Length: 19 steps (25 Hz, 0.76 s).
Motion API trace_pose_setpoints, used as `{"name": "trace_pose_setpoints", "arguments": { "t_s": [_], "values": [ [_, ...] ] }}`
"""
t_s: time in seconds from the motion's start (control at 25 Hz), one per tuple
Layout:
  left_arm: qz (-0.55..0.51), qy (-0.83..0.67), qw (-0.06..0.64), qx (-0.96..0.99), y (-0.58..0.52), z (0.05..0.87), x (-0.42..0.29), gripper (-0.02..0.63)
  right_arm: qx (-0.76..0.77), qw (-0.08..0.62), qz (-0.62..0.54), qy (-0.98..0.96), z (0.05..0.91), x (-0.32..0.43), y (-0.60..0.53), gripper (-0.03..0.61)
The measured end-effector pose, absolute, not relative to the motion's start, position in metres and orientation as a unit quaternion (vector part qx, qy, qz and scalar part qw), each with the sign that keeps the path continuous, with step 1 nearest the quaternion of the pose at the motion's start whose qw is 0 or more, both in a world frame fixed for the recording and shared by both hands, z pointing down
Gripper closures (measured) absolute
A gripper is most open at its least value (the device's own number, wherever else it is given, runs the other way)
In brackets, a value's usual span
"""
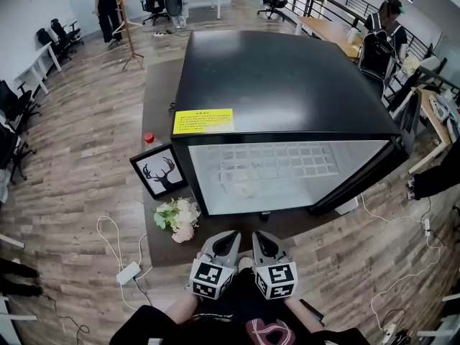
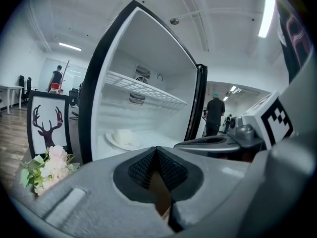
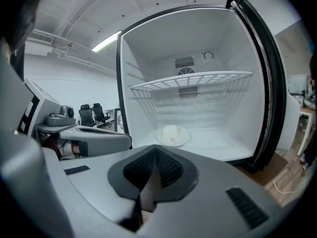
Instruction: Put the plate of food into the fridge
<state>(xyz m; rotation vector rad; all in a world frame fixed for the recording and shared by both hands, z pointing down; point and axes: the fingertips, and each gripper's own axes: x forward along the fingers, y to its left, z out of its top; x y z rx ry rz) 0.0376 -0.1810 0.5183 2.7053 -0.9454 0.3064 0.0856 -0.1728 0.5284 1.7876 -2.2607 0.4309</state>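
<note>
The black fridge (image 1: pixel 280 85) stands open, its white inside (image 3: pixel 198 108) facing me. A white plate (image 3: pixel 172 137) with a pale block of food (image 3: pixel 170 131) rests on the fridge floor, under the wire shelf (image 3: pixel 193 81); the plate (image 2: pixel 124 140) also shows in the left gripper view. The fridge door (image 1: pixel 366 178) hangs open at the right. My left gripper (image 1: pixel 228 243) and right gripper (image 1: pixel 263 244) are side by side in front of the fridge, well back from the plate. Both are shut with nothing between the jaws.
A framed deer picture (image 1: pixel 159 171) leans at the fridge's left front corner beside a bunch of pale flowers (image 1: pixel 178 218). A red cap (image 1: pixel 149 138) and a white power strip (image 1: pixel 129 272) with cables lie on the floor. People, desks and office chairs stand farther off.
</note>
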Motion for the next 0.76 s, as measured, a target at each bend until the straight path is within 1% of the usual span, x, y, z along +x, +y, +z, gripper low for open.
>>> {"name": "trace_pose_setpoints", "arguments": {
  "t_s": [0.28,0.76],
  "values": [
    [0.098,-0.34,0.14,0.925,-0.192,0.52,0.031,0.606,0.62,0.11,0.144,-0.764,0.527,0.092,-0.177,0.572],
    [0.087,-0.341,0.132,0.927,-0.203,0.517,0.032,0.606,0.618,0.107,0.126,-0.768,0.523,0.091,-0.19,0.572]
  ]
}}
